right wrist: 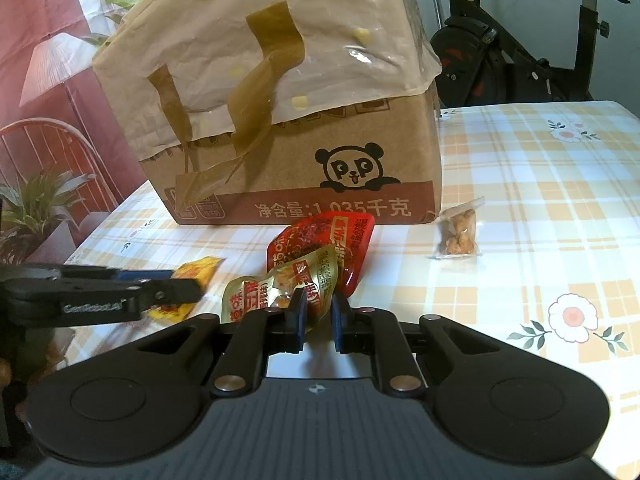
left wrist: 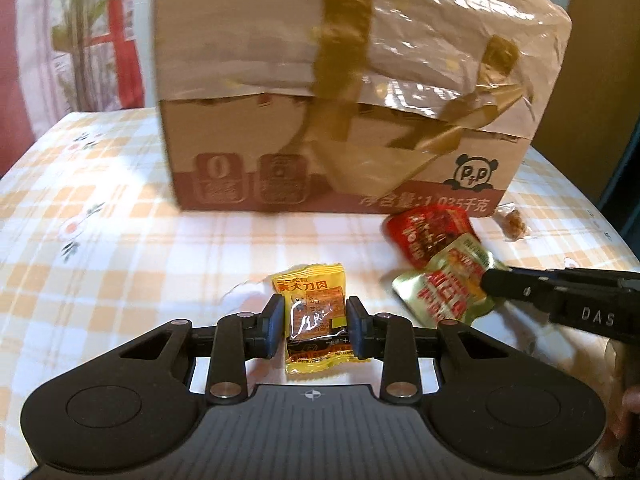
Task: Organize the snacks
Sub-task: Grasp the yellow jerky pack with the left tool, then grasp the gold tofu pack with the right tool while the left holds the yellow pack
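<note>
**Two tongs, two packets, one taped box**

Tongs on the left [left wrist: 314, 330] sit astride a yellow snack packet [left wrist: 316, 316], a pad on each side of it at its edges; whether they press it or only touch cannot be told from the left wrist view. The packet lies flat on the checked desk [left wrist: 100, 240], well in front of the cardboard box [left wrist: 340, 92].

From the right wrist view the right tongs [right wrist: 319, 318] stand narrowly parted, with a corner of the gold packet [right wrist: 272, 292] between the pads. It looks pinched, but a gap shows on the right pad's side, so a firm grip is uncertain. The gold packet overlaps the red packet [right wrist: 328, 244], which lies just in front of the box, beneath the panda mark.

Each camera sees the other tool from the side. The left view shows the right tongs reaching in from the right edge onto the gold packet, hiding how their pads stand. The right view shows the left tongs as a dark bar covering most of the yellow packet (only its orange-yellow ends peek out).

Only the right view shows clearly the small clear bag of brown pieces [right wrist: 458, 232], lying alone beside the box's right corner; in the left view it is a blurred scrap at the edge. Only the right view takes in the exercise bike [right wrist: 500, 40] behind the desk.
</note>
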Tool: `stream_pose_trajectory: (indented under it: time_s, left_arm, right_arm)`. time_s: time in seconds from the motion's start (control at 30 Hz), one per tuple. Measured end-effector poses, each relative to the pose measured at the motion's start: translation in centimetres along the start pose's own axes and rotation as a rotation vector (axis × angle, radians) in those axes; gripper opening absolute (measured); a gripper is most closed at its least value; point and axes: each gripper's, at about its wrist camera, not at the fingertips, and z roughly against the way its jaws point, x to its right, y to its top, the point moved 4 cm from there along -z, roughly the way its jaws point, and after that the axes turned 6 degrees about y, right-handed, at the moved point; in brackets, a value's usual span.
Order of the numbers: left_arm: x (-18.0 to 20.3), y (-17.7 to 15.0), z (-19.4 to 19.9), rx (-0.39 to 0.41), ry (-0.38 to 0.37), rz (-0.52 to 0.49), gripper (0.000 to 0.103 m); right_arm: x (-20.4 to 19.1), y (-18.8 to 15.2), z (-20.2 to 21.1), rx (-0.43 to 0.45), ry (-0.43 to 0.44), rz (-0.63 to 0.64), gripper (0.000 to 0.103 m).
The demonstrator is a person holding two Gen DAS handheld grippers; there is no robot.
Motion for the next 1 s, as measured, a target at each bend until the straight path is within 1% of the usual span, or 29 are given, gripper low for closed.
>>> stream_pose_trajectory:
  time_s: [0.17,0.33,0.47,0.63,0.77,0.87,0.9,0.93,0.97,1.0]
  left_arm:
    - [-1.2,-0.7,0.9,0.003,0.004,0.030,0.035]
    - [-1.2,-1.1,1.6,0.006,-0.022,0.031,0.035]
    - [-1.2,-1.3,1.7,0.012,-0.037,0.037,0.035]
    - [-1.4,-1.5,1.9,0.018,-0.054,0.055,0.035]
    - [-1.8,-1.8,2.2,0.020,-0.062,0.067,0.035]
    - [-2.0,-1.9,2.3,0.022,-0.066,0.076,0.035]
    - [-2.1,-1.9,2.3,0.024,-0.068,0.077,0.035]
    - [-2.0,-1.9,2.3,0.025,-0.069,0.076,0.035]
    - [-2.0,-2.0,2.4,0.027,-0.070,0.074,0.035]
    - [-2.0,-2.0,2.4,0.027,-0.072,0.072,0.035]
  right_arm:
    - [-0.2,0.0,-0.1,-0.005,-0.012,0.015,0.014]
    - [-1.0,-0.1,0.1,-0.035,-0.057,0.045,0.015]
    - [-1.6,-0.5,0.7,-0.081,-0.070,0.066,0.019]
    - [-2.3,-0.8,1.1,-0.131,-0.076,0.080,0.021]
    - [-4.0,-1.1,0.9,-0.194,-0.055,0.120,0.026]
    - [-5.4,-1.2,0.6,-0.250,-0.044,0.173,0.036]
    - [-5.7,-1.1,0.6,-0.262,-0.042,0.189,0.042]
    - [-6.1,-1.0,0.5,-0.267,-0.045,0.214,0.047]
    - [-6.5,-0.8,0.5,-0.267,-0.058,0.255,0.049]
    - [-6.8,-0.5,0.3,-0.269,-0.073,0.297,0.055]
